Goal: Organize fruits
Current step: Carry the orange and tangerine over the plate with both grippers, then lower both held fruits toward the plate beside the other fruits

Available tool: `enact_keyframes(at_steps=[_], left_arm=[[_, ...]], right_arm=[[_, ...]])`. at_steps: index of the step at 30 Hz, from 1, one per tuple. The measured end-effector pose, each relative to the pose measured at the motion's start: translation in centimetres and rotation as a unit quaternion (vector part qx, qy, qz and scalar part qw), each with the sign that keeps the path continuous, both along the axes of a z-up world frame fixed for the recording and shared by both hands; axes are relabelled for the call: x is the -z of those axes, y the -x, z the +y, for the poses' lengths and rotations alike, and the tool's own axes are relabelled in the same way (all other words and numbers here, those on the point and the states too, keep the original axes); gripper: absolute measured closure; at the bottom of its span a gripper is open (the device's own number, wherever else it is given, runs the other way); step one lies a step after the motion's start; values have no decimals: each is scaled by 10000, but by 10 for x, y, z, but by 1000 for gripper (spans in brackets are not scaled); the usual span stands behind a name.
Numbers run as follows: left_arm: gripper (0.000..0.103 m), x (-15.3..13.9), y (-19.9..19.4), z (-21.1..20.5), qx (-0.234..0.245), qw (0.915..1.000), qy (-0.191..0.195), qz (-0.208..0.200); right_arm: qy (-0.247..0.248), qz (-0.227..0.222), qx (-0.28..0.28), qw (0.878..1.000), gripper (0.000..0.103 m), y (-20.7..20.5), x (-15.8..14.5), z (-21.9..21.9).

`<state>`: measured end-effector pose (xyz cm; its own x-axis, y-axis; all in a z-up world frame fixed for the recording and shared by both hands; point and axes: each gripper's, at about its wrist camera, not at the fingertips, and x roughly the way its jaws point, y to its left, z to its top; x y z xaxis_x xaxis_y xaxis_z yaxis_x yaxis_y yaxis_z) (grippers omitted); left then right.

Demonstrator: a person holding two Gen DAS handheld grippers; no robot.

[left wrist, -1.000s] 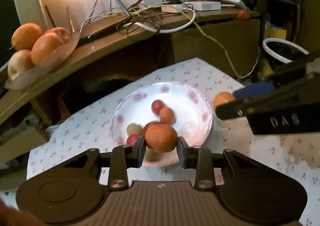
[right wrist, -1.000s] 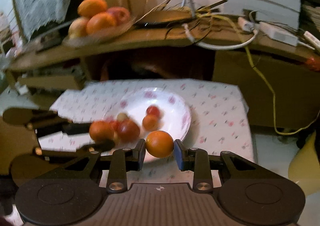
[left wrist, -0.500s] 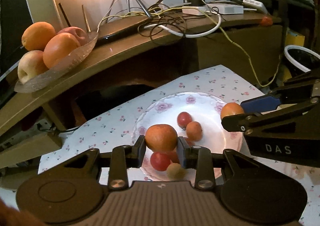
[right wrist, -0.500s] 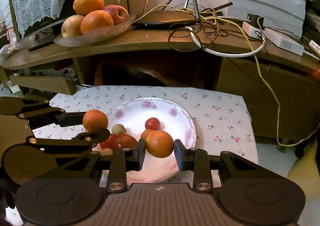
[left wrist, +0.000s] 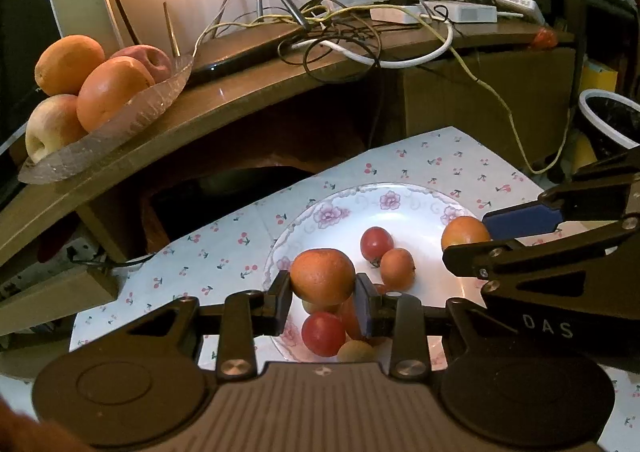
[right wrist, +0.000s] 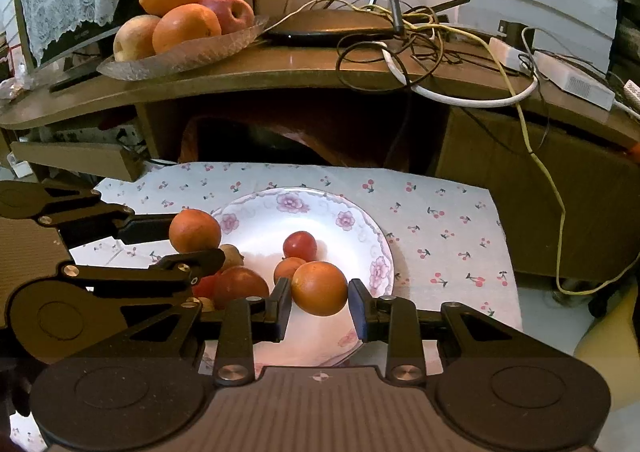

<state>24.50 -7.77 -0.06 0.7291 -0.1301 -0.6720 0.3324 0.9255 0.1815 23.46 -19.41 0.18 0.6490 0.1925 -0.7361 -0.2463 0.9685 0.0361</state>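
Observation:
My left gripper (left wrist: 323,298) is shut on an orange (left wrist: 322,272), held above the near left rim of a white flowered plate (left wrist: 340,207). My right gripper (right wrist: 319,308) is shut on a second orange (right wrist: 319,287) over the plate (right wrist: 264,228), near its right side. Each gripper shows in the other's view: the right one (left wrist: 470,240) at the right, the left one (right wrist: 188,240) at the left. On the plate lie several small fruits, among them a red one (left wrist: 376,244) and a small orange one (left wrist: 397,268).
A glass dish (left wrist: 120,123) with oranges and apples sits on the curved wooden shelf (right wrist: 280,71) behind the cherry-print cloth (right wrist: 440,211). Tangled cables and a black router (right wrist: 332,27) lie on the shelf. A white-rimmed bin (left wrist: 608,119) stands at the far right.
Both grippers have risen from the plate with their oranges and drawn nearer the shelf. The glass dish looks larger and closer in both views.

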Motion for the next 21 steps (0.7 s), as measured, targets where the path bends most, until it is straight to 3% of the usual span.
enact_keyframes(at_steps=[21], left_arm=[[65,5,-8,-1,-44,10000,-49,-22]], right_arm=[[50,31,18,10000,72,-10,5,0]])
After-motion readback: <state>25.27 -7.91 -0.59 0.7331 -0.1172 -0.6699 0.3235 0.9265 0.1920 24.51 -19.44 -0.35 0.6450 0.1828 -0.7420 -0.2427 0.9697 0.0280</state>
